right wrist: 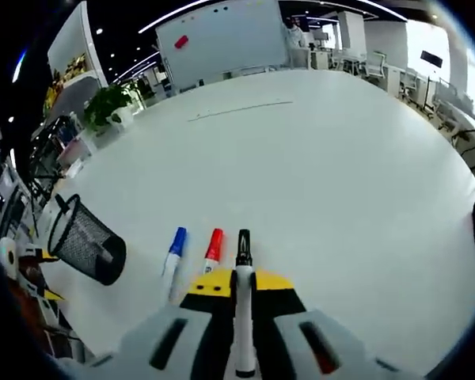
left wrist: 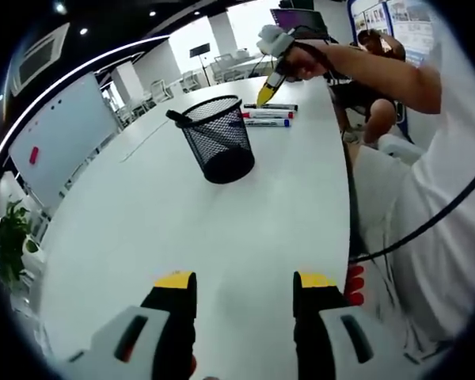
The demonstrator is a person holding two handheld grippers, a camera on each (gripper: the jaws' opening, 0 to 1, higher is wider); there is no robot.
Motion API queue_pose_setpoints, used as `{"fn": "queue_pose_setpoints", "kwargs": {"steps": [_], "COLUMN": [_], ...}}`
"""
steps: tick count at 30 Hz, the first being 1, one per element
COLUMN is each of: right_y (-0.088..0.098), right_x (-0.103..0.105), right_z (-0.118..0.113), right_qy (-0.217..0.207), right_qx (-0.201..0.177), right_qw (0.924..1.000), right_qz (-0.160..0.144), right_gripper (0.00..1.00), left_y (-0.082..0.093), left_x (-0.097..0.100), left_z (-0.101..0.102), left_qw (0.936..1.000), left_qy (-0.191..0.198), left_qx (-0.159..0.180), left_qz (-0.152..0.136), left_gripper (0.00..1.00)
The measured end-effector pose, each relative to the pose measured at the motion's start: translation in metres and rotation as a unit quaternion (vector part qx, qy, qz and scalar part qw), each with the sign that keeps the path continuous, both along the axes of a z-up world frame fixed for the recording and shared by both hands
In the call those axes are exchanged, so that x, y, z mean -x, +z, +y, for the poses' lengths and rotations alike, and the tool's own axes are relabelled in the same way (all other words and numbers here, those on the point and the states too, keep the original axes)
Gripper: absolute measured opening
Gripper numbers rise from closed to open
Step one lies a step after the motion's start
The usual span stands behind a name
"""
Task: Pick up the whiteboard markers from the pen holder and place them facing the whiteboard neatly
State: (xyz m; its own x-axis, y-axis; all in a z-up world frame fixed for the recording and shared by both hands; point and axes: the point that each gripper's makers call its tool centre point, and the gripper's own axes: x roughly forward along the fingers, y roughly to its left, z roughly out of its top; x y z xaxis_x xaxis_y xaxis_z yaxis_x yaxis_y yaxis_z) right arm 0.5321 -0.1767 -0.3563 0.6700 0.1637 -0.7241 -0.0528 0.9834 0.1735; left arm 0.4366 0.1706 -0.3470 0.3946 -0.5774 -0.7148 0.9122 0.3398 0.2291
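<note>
right tongs (right wrist: 243,286) grip black marker (right wrist: 242,273) (beside red marker (right wrist: 213,247)).

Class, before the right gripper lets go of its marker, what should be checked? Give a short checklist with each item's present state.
1. Right gripper shut on the black-capped marker: ok.
2. Its cap points toward the whiteboard: ok.
3. Red-capped marker and blue-capped marker lie parallel beside it: ok.
4. Marker resting on the table: cannot tell.
5. Left gripper open, well back from the pen holder: ok.
6. Pen holder emptied: not ok, something dark sticks out.
</note>
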Motion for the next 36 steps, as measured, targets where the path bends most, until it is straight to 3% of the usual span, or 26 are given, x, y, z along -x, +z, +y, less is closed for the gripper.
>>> {"fn": "queue_pose_setpoints", "kwargs": {"steps": [7, 15, 29, 36], "right_y": [-0.001, -0.003, -0.008, -0.008], "right_x": [-0.002, -0.005, -0.002, -0.003], "right_z": [-0.004, -0.008, -0.011, -0.010], "right_qy": [-0.011, -0.007, -0.042, -0.048], "right_qx": [-0.003, 0.028, -0.002, 0.004], "right_qw": [0.9999, 0.9996, 0.9991, 0.9987], "right_qz": [0.001, -0.007, -0.004, -0.015], "right_gripper": [0.07, 0.07, 0.07, 0.08], "left_y": [-0.001, -0.001, -0.003, -0.002], "left_x": [-0.001, 0.000, 0.001, 0.001], "left_z": [0.000, 0.000, -0.005, -0.008], "left_qw": [1.0000, 1.0000, 0.9999, 0.9999], "left_qy": [0.001, 0.000, -0.005, -0.007], "left_qx": [-0.004, -0.006, -0.010, -0.010], "left_qz": [-0.001, 0.000, 0.002, 0.002], "left_gripper": [0.50, 0.50, 0.50, 0.50]}}
